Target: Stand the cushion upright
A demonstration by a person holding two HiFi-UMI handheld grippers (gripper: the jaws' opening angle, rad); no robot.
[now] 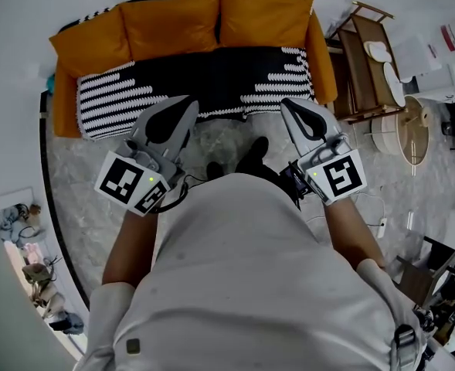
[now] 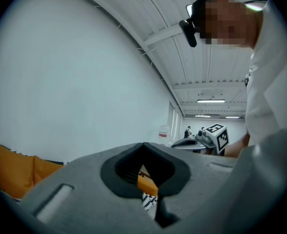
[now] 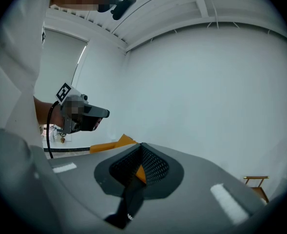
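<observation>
Near: left gripper (image 1: 179, 113) and right gripper (image 1: 298, 116), both closed, empty, just short of sofa (image 1: 324, 64) front edge. Far: three cushions (image 1: 169, 23) leaning upright along sofa back. Task looks finished; otherwise next move needs jaws opened, reach toward back.

I see three plump orange cushions standing in a row against the sofa (image 1: 325, 64) back. The left cushion (image 1: 92, 43) tilts slightly. The middle cushion (image 1: 169, 23) and right cushion (image 1: 264, 14) touch, above the black-and-white seat cover (image 1: 212, 79).
</observation>
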